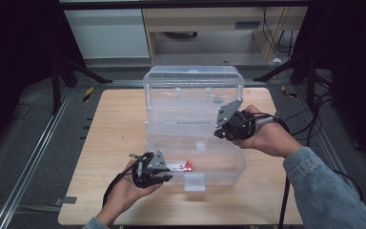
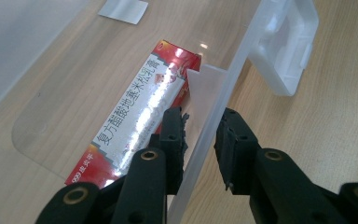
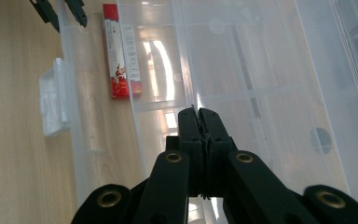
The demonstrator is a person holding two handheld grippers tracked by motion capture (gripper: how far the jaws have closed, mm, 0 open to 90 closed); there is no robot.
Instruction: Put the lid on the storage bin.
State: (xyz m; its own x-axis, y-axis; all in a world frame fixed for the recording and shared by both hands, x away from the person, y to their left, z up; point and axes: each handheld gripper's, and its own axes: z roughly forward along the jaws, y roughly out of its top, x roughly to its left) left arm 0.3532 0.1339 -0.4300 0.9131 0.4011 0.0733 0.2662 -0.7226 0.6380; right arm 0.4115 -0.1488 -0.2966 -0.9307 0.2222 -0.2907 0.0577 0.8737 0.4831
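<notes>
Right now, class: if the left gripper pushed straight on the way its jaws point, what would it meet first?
The left gripper straddles the clear box's front wall, jaws open. Straight on, that wall's rim would slide deeper between them; the inner jaw would probably graze the red carton, though depth is unclear.

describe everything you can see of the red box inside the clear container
The slim red and silver cardboard box is long and narrow, with a glossy face printed in Chinese characters and a red end panel. It looks closed and undamaged. It lies flat on the floor of the open clear plastic storage container, beside the front wall near the white latch. The left hand-held gripper straddles that wall, one jaw over the box's near end.
</notes>
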